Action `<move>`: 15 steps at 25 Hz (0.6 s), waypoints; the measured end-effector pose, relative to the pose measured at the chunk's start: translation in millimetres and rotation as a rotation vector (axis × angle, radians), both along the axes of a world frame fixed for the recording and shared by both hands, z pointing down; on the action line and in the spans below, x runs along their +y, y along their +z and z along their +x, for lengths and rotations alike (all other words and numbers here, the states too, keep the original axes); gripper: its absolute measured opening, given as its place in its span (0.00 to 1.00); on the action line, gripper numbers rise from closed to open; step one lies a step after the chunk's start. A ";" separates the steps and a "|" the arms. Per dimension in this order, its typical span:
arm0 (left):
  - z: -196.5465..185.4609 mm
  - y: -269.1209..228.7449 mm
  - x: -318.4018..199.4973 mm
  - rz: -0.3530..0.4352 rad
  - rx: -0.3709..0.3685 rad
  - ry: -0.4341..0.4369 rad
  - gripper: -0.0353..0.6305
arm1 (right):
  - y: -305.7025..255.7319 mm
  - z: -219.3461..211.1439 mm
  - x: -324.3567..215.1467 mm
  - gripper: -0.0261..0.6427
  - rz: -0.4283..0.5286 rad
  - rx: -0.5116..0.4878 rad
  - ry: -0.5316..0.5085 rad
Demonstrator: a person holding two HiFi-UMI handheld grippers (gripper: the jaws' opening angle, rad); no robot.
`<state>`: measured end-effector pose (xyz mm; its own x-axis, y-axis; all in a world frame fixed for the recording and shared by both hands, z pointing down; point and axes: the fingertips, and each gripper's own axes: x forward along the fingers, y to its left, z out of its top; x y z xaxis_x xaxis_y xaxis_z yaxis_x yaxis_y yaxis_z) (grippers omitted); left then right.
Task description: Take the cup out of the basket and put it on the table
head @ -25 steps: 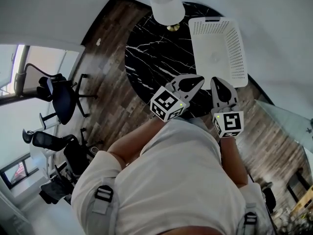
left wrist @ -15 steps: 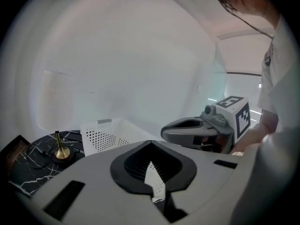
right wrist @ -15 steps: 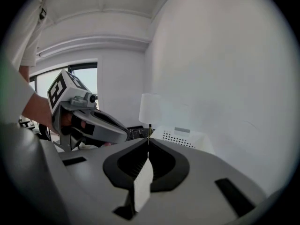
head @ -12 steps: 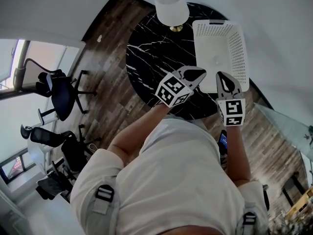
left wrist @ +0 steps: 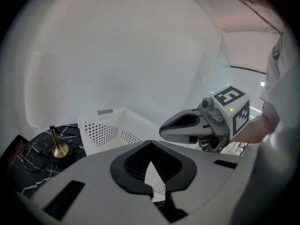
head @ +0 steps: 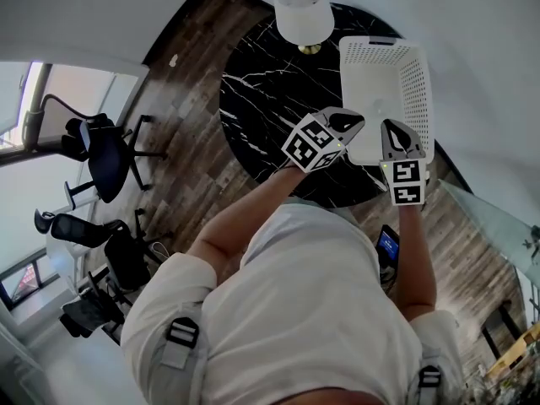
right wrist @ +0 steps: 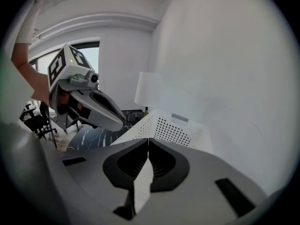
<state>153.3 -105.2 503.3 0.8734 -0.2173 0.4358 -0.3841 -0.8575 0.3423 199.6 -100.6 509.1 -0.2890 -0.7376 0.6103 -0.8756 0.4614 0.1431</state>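
Cup hard to discern, judged inside basket (head: 413, 74) just ahead of fingers (head: 337, 118). Pinched together, empty, on left gripper (head: 359, 121) and right gripper (head: 393, 126); spread one pair before dipping past the rim.

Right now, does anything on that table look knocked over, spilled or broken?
Nothing stands out. The white basket sits upright on the black marble table, the lamp stands straight beside it, and nothing looks spilled or broken.

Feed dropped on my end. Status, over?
Left tool and right tool shut, empty, at basket near edge. No cup made out inside. Lamp stands clear; nothing blocking.
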 end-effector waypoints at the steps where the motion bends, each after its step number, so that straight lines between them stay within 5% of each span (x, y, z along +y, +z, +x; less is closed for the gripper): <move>1: 0.8 1.6 -2.2 0.000 -0.008 0.003 0.06 | 3.0 1.4 -2.6 0.05 -0.009 0.011 -0.005; 15: 5.7 30.4 -24.4 -0.027 -0.083 0.057 0.06 | 61.6 12.1 -37.0 0.05 -0.166 0.105 -0.088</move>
<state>159.0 -129.5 533.7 0.8448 -0.1554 0.5121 -0.3628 -0.8696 0.3347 211.8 -137.6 570.7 -0.2762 -0.5989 0.7517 -0.8149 0.5605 0.1472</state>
